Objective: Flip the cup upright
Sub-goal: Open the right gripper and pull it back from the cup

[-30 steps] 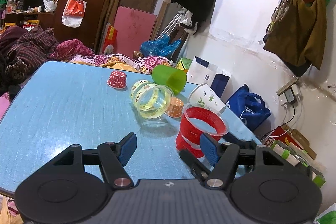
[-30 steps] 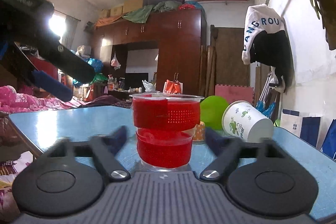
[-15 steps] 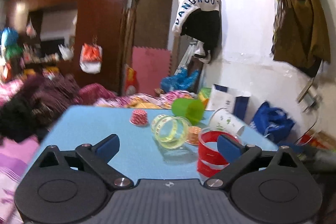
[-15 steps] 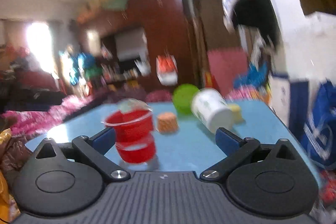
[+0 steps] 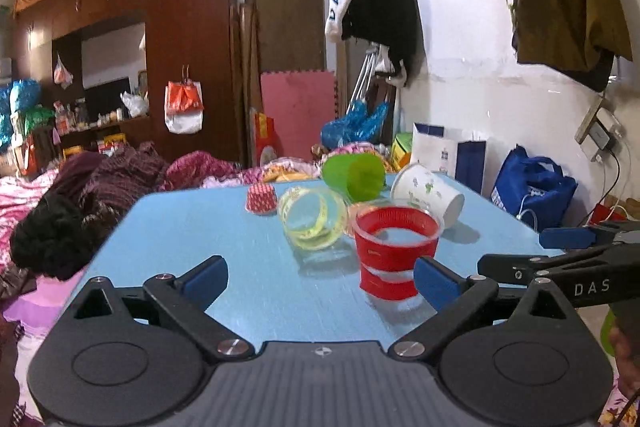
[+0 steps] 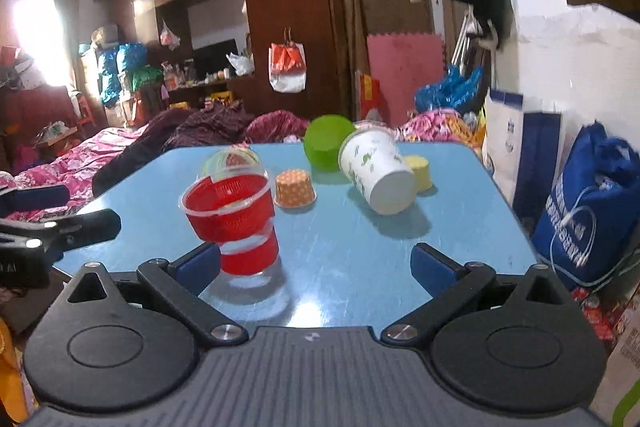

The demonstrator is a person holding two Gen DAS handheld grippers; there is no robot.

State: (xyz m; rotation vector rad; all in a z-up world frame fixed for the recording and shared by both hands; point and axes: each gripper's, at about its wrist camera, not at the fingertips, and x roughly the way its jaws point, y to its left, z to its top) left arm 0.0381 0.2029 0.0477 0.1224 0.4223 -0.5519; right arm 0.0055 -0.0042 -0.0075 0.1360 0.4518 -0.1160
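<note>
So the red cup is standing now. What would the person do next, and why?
Probably reach the right gripper toward the white paper cup with green prints: it lies on its side on the blue table, while the red-lined clear plastic cup already stands upright, and both grippers are open.

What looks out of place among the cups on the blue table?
Three cups lie on their sides: the clear cup with yellow bands, the green cup and the white paper cup. The red cup stands upright, with no spill visible. Both tools are open and empty.

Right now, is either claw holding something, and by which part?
Nothing is held. Both the left claw and right claw are open; the red cup stands free on the table.
</note>
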